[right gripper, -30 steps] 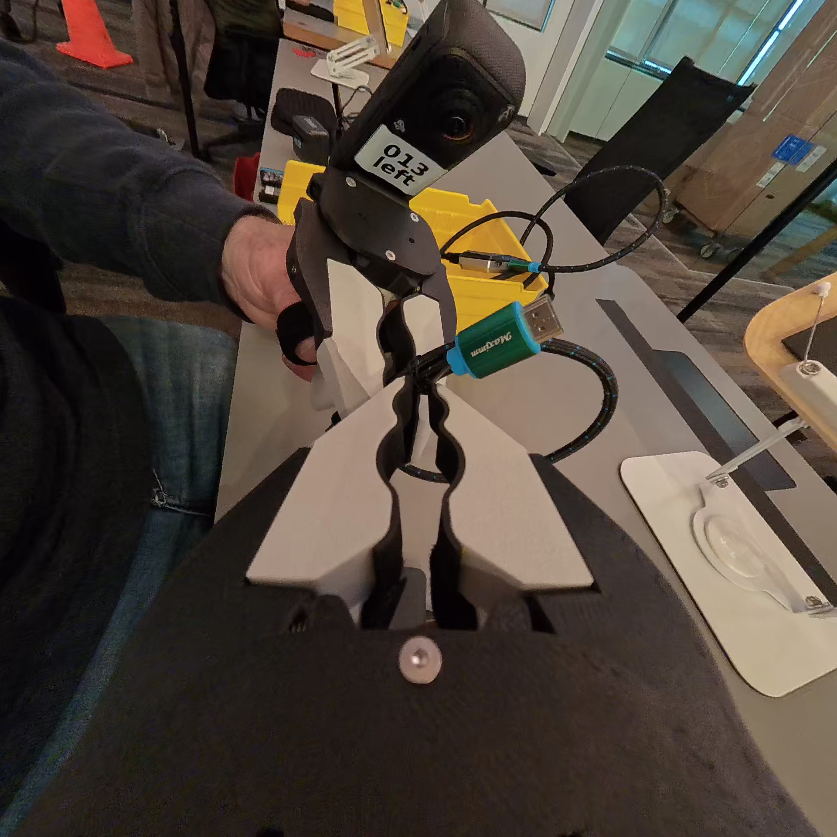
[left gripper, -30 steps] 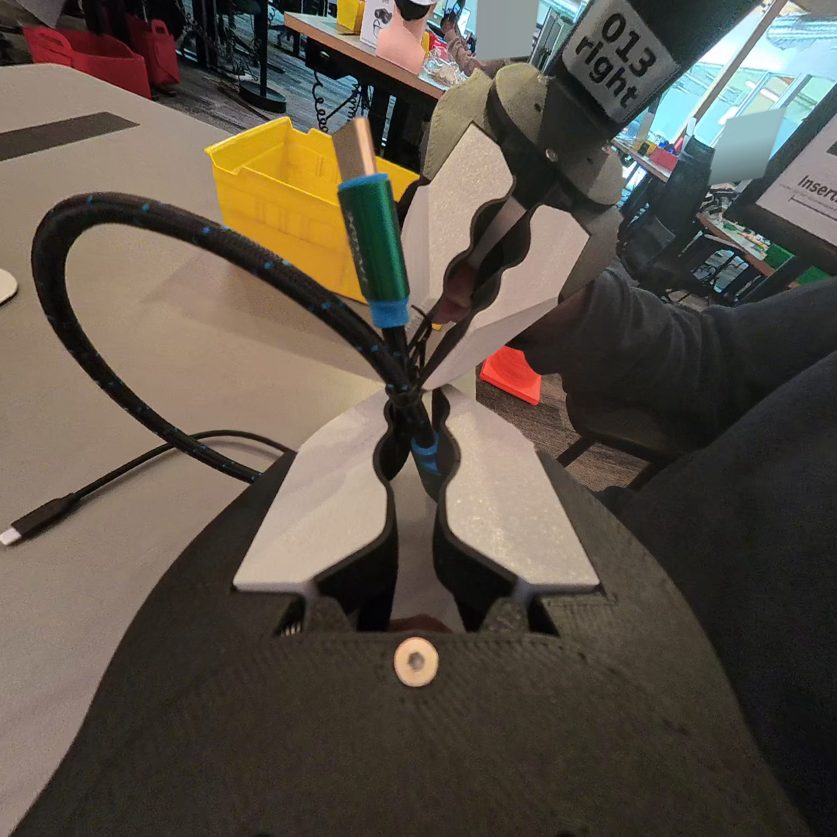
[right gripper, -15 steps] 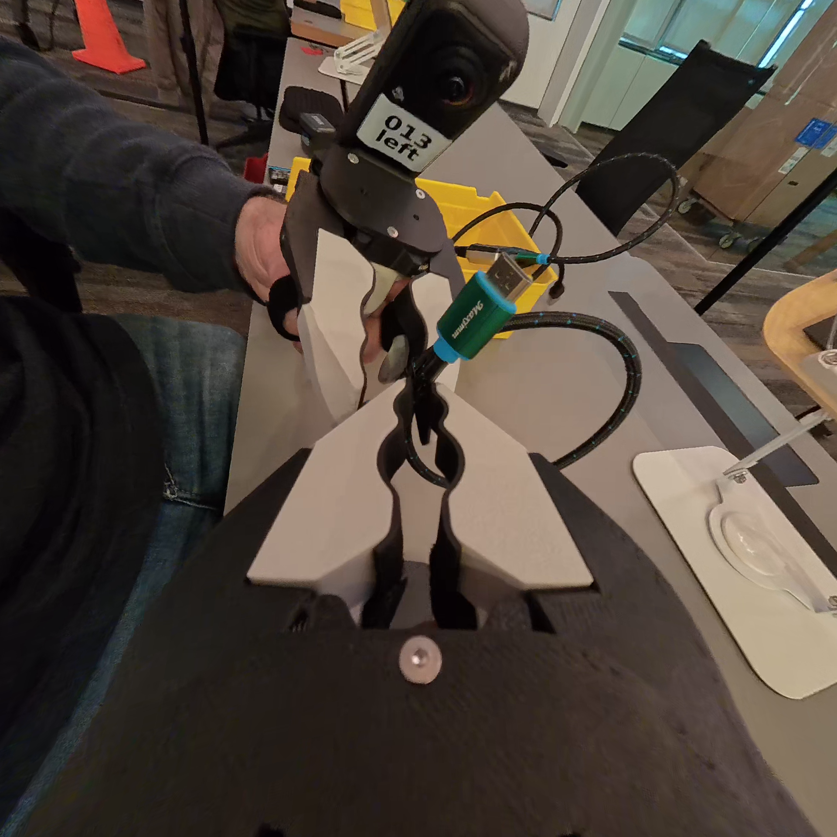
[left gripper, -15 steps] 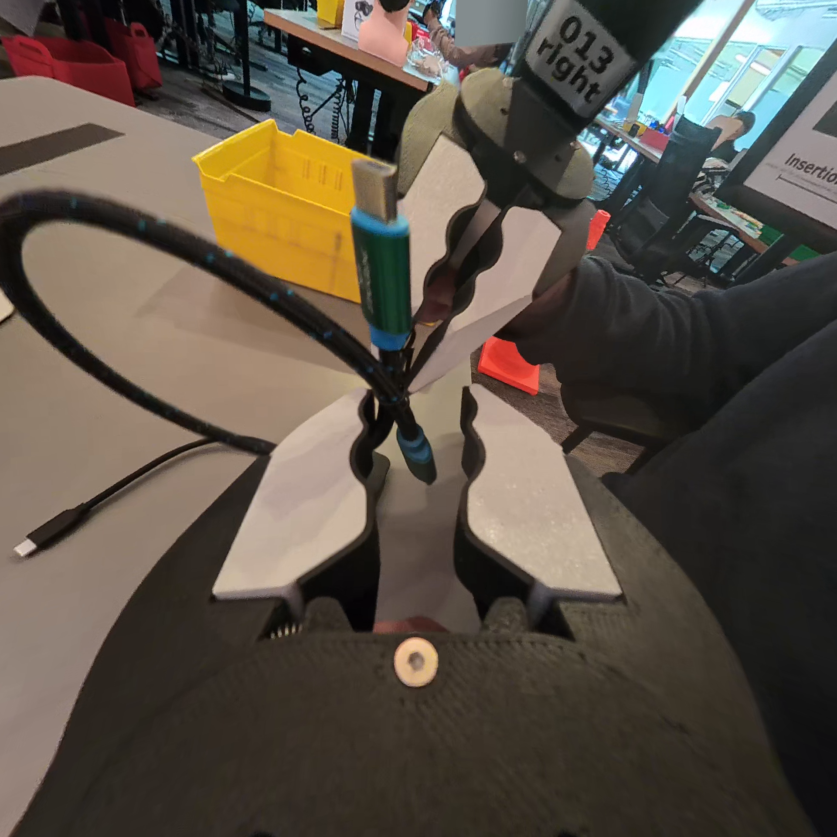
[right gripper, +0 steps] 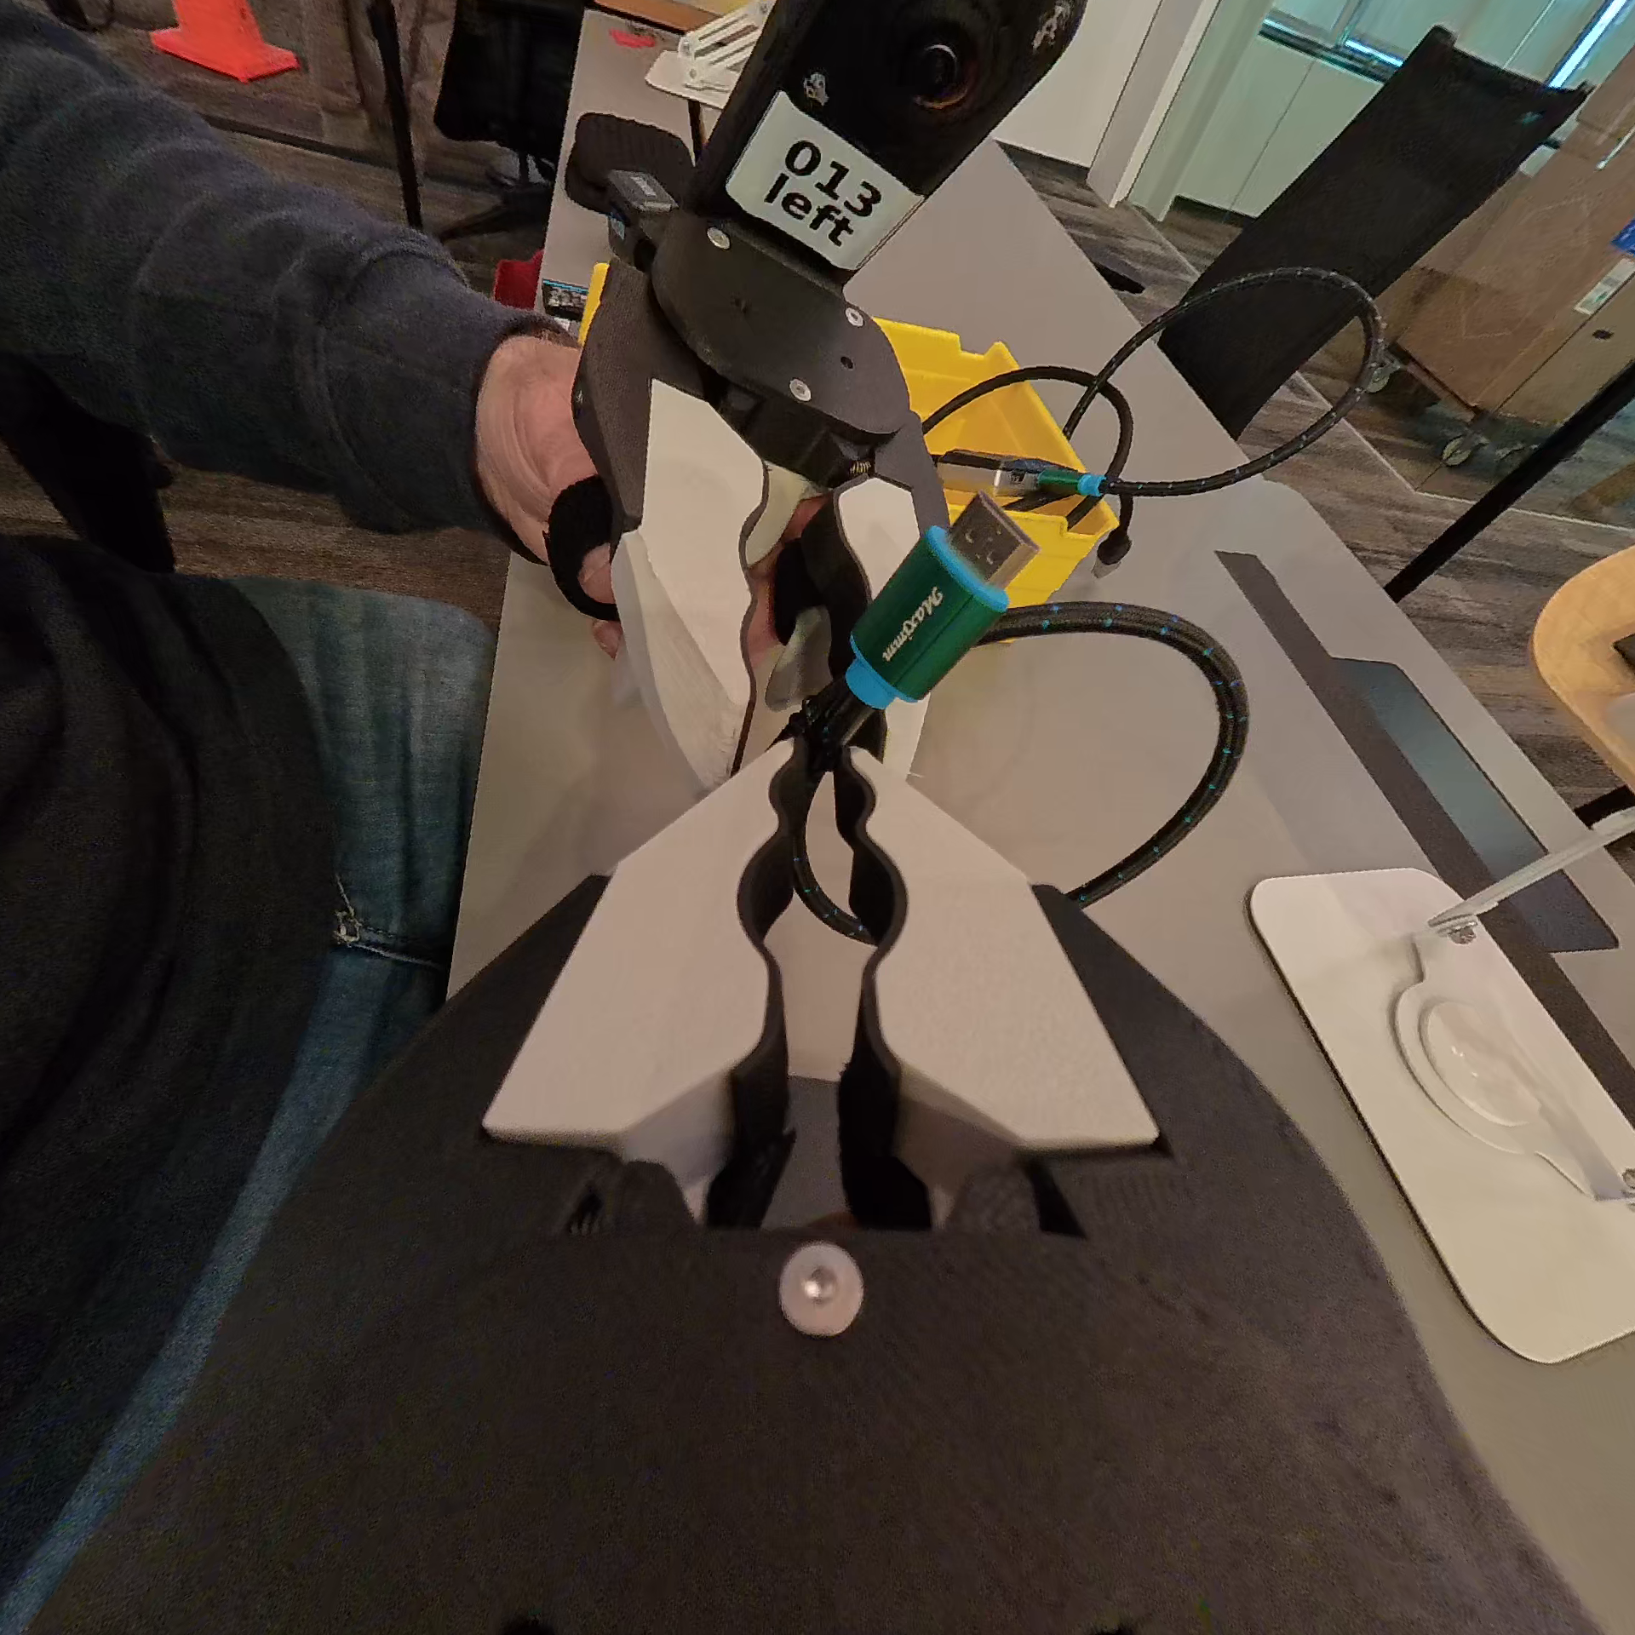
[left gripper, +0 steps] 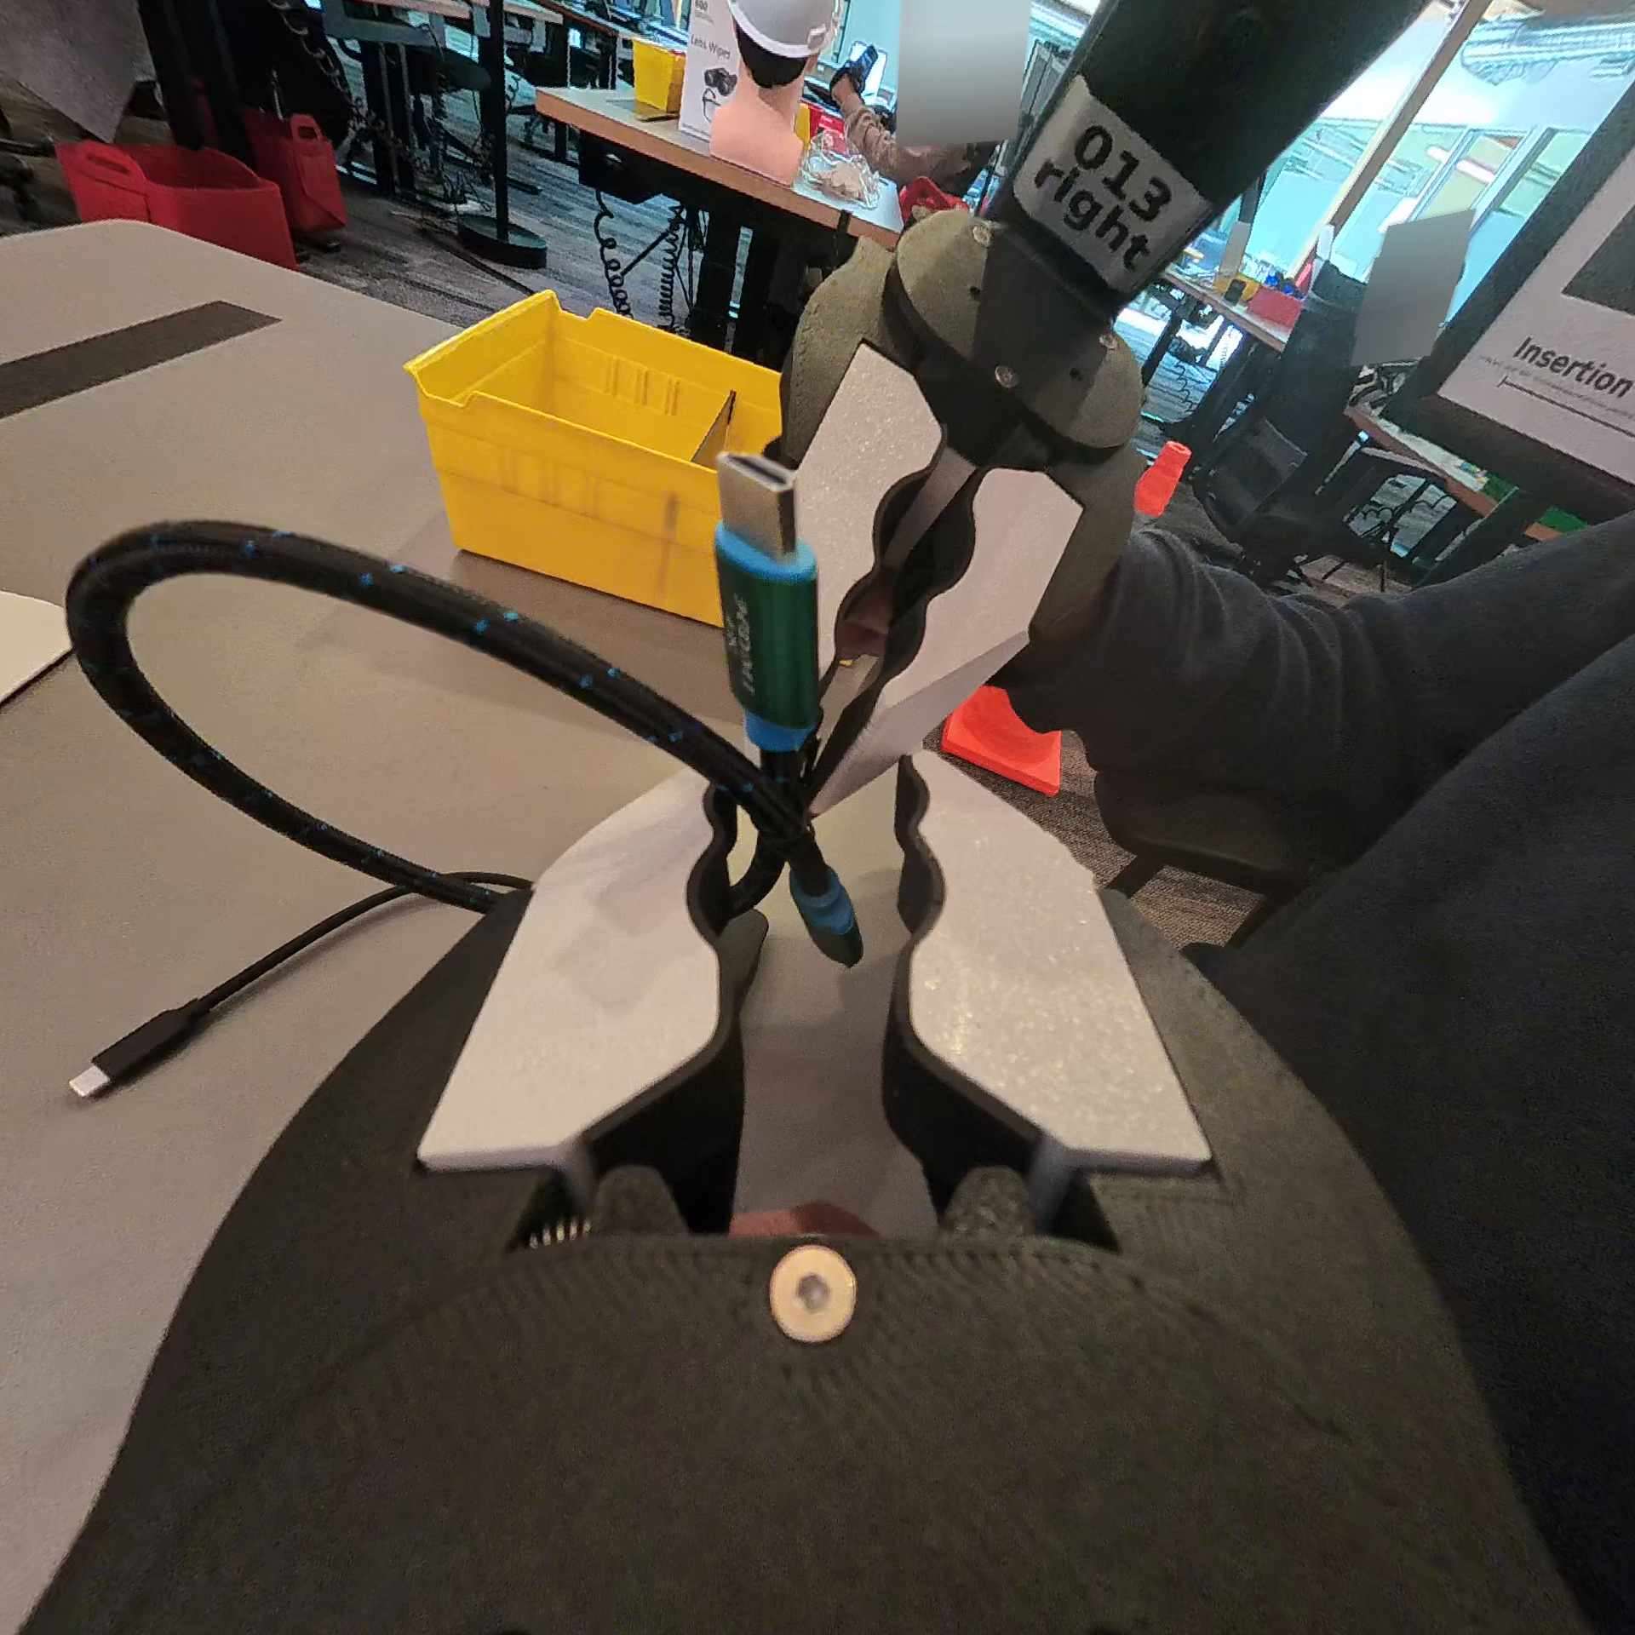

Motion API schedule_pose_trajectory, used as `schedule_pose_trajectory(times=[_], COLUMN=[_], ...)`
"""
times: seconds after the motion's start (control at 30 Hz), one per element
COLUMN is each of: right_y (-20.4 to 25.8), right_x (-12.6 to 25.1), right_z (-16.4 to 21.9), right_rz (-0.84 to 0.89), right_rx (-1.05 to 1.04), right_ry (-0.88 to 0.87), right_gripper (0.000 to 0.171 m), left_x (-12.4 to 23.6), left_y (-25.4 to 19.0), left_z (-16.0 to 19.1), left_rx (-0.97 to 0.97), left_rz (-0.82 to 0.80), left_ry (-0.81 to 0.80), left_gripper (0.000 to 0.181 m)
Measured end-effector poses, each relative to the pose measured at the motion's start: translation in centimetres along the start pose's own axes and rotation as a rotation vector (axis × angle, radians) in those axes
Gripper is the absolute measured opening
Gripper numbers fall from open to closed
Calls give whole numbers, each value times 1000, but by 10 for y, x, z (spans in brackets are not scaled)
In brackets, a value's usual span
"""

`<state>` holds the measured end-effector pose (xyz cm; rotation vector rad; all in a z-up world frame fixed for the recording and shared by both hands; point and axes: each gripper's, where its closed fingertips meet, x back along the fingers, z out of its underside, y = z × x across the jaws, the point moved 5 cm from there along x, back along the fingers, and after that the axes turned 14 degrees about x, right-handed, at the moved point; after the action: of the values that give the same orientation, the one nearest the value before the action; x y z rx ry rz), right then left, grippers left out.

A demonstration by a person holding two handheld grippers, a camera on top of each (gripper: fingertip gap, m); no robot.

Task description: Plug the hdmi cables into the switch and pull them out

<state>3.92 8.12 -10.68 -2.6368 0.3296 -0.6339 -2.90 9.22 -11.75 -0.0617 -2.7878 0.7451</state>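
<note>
A: Where does the cable sit?

B: Take the yellow bin as the mark. The cable, black braid with blue flecks, loops in the air in front of the bin, above the grey table. Its green plug stands nearly upright just in front of the bin's right end, metal tip up.

A: Who holds it?

B: The right gripper. In the right wrist view its 2 fingers are pinched together at the tips on the braid just below the plug's blue collar, and the plug tilts up and to the right toward the bin.

A: And the left gripper?

B: Its jaws stand apart with a clear gap. The braid passes between them and lies against the inner edge of the left finger. A blue-banded piece hangs in the gap, touching neither finger as far as the view tells. The 2 grippers meet tip to tip at the same stretch of cable.

A: Anything else near the bin?

B: A second thinner cable arcs over the bin, its silver plug pointing over the rim. A thin black cord lies on the table in front of the bin, left of the left gripper. A white plate lies on the table, well to the right of the bin in the right wrist view. An orange cone stands on the floor, beyond the table edge.
</note>
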Motion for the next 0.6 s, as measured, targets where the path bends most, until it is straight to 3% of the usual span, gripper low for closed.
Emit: schedule_pose_trajectory(times=[0.6], right_y=[0], right_x=[5], right_z=[-7], right_rz=[-49], right_rx=[-77], right_ry=[-114], right_gripper=[2], left_x=[10], left_y=[-6], left_z=[-13], left_rx=[66], left_rz=[121], left_ry=[-117], left_gripper=[18])
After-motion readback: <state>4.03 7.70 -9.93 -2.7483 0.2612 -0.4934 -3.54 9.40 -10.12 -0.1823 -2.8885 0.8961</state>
